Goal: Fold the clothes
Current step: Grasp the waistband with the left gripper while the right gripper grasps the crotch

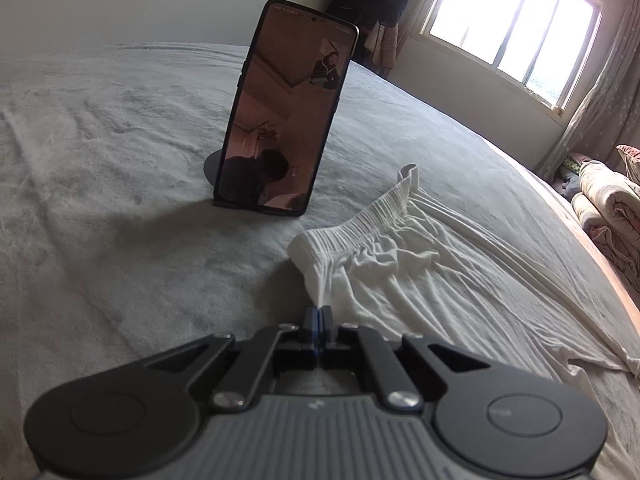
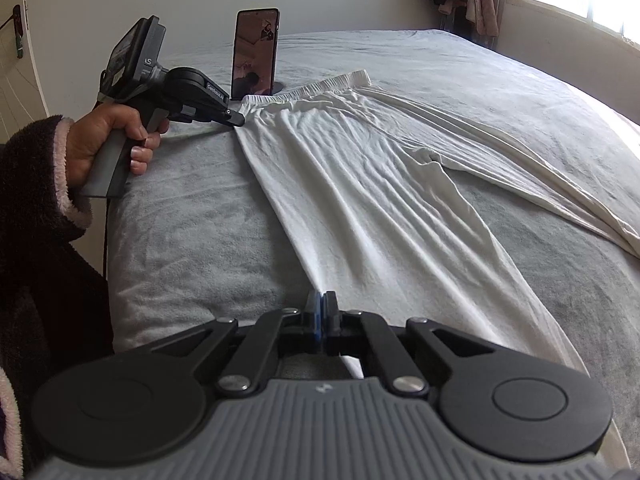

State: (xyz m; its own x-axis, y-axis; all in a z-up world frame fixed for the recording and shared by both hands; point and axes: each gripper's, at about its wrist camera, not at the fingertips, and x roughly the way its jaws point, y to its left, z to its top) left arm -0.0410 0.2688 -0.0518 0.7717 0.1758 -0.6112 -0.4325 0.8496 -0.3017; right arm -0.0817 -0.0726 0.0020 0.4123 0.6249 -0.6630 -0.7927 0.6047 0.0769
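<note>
Two grippers (image 1: 320, 312) (image 2: 322, 300) — pinching trousers' (image 2: 360, 168) near edge

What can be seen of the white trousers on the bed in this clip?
The white trousers are thin, wrinkled fabric with a gathered elastic waistband, spread flat on the grey bedspread, legs parting towards the window side. The left tongs are shut on the near waistband corner; the right tongs are shut on the near leg's edge further down. The waistband lies beside a phone propped upright on a stand.
</note>
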